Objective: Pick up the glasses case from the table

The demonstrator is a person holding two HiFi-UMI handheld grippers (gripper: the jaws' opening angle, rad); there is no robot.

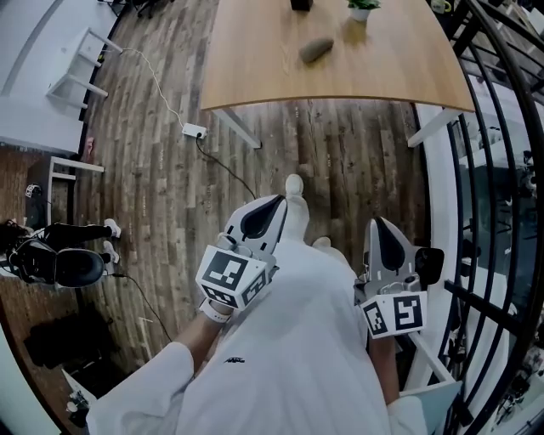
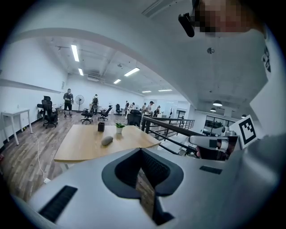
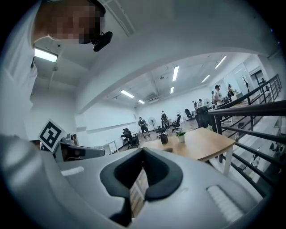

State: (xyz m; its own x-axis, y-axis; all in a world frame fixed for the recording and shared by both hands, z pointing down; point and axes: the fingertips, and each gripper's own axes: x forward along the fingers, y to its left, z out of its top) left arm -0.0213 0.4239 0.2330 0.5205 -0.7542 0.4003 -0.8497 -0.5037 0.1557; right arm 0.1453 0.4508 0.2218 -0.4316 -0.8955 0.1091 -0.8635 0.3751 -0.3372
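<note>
1. The case (image 1: pixel 316 49) is seen lying on the table (image 1: pixel 382 59), in the open. It is near the plant (image 1: pixel 363 8) and the dark cup (image 1: pixel 300 4) but touches neither.
2. In the left gripper view the case (image 2: pixel 107 140) is seen far ahead on the tabletop, nearer than the plant (image 2: pixel 119 127). In the right gripper view only a dark sliver of it (image 3: pixel 169 150) is seen above the gripper's body.
3. The left gripper (image 1: pixel 280 202) is held low in front of the body, well apart from the table. Its jaws are pressed together and nothing is pinched; only floor (image 1: pixel 340 153) is seen through the slit (image 2: pixel 142 152).
4. The right gripper (image 1: pixel 376 223) is held beside it at the same remove. Its jaws are likewise seen closed at the tip, with nothing between them (image 3: pixel 143 150).
5. The step in hand is judged to be the approach. No reach has been made, and a stretch of floor lies between the grippers and the table's near edge.
6. For the next move, the table must be neared and one gripper carried out over it towards the case.
7. That gripper's jaws must be spread before the case is reached, then set across its narrow width so that the rounded shell is not pushed away.
8. Which gripper will be used cannot be told from these views.
</note>
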